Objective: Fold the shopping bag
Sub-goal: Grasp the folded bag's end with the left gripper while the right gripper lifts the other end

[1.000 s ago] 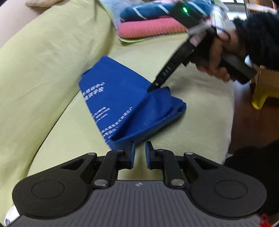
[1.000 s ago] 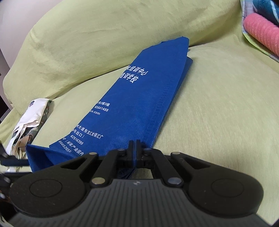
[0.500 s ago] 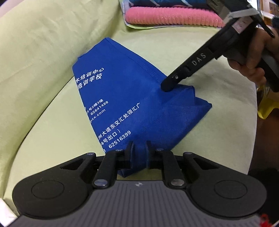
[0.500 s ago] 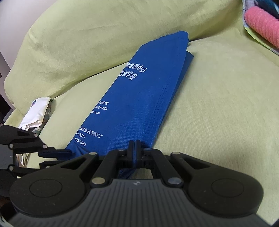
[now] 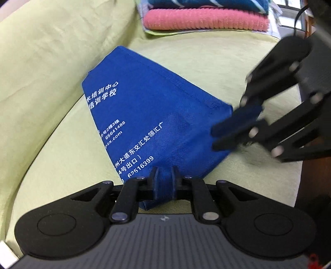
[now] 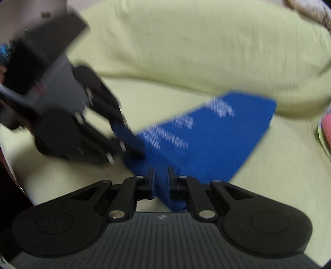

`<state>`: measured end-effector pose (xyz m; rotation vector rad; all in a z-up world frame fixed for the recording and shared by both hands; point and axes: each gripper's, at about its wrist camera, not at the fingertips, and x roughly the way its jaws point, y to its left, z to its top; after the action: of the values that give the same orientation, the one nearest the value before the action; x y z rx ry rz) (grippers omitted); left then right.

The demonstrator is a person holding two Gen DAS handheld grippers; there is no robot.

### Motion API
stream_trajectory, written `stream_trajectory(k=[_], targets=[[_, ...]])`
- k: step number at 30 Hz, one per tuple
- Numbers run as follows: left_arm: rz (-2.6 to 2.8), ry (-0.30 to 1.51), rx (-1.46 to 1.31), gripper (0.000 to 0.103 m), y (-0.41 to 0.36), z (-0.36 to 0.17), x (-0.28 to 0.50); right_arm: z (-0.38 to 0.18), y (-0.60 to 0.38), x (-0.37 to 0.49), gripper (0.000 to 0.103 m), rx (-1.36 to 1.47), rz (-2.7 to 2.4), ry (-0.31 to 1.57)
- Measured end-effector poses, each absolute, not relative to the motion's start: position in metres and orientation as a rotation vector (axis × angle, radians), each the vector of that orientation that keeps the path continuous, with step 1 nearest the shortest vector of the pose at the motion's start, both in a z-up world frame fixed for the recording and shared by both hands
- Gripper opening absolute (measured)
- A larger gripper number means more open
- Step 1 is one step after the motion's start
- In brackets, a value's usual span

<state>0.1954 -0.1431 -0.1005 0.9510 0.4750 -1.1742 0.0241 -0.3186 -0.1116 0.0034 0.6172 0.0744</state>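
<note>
At lower centre, the shopping bag (image 5: 157, 124) is pinched by the left gripper (image 5: 164, 175), while the right gripper (image 6: 161, 175), its jaws opening around a corner, could let the fold be lost

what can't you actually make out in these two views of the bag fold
- Left wrist view: the near corner of the blue non-woven shopping bag lies under the left tool, whose pads cover the fabric between them.
- Left wrist view: the right tool is motion-blurred; its jaws are opening at the bag's edge, contact unclear.
- Right wrist view: the bag's white print is smeared, unreadable.
- Left wrist view: the pink ribbed towel is partly covered by a towel stacked on it.
</note>
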Motion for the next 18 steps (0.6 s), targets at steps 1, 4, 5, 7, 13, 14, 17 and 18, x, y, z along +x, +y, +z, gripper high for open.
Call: stream_trajectory(k=[1, 4, 5, 7, 13, 14, 17, 18], targets=[[-1.178, 0.439, 0.977, 0.018, -0.140, -0.100, 0.192, -0.117, -0.321, 0.027, 0.006, 0.026, 0.068, 0.644], [-1.191, 0.247, 1.148, 0.040, -0.118, -0.106, 0.177, -0.115, -0.329, 0.030, 0.004, 0.097, 0.064, 0.661], [-1.194, 0.175, 1.217, 0.049, -0.110, -0.110, 0.171, -0.115, -0.331, 0.032, 0.004, 0.102, 0.069, 0.667], [-1.194, 0.039, 1.360, 0.050, -0.096, -0.119, 0.159, -0.114, -0.334, 0.031, 0.003, 0.113, 0.077, 0.668], [-1.172, -0.313, 1.700, 0.049, -0.092, -0.161, 0.155, -0.118, -0.339, 0.031, 0.003, 0.154, 0.079, 0.659], [-1.166, -0.358, 1.755, 0.045, -0.095, -0.167, 0.158, -0.118, -0.338, 0.031, 0.003, 0.153, 0.078, 0.658], [-1.148, -0.471, 1.924, 0.018, -0.103, -0.186, 0.170, -0.118, -0.338, 0.030, 0.003, 0.152, 0.079, 0.658], [-1.155, -0.491, 1.967, 0.010, -0.105, -0.192, 0.174, -0.118, -0.338, 0.030, 0.003, 0.151, 0.080, 0.657]])
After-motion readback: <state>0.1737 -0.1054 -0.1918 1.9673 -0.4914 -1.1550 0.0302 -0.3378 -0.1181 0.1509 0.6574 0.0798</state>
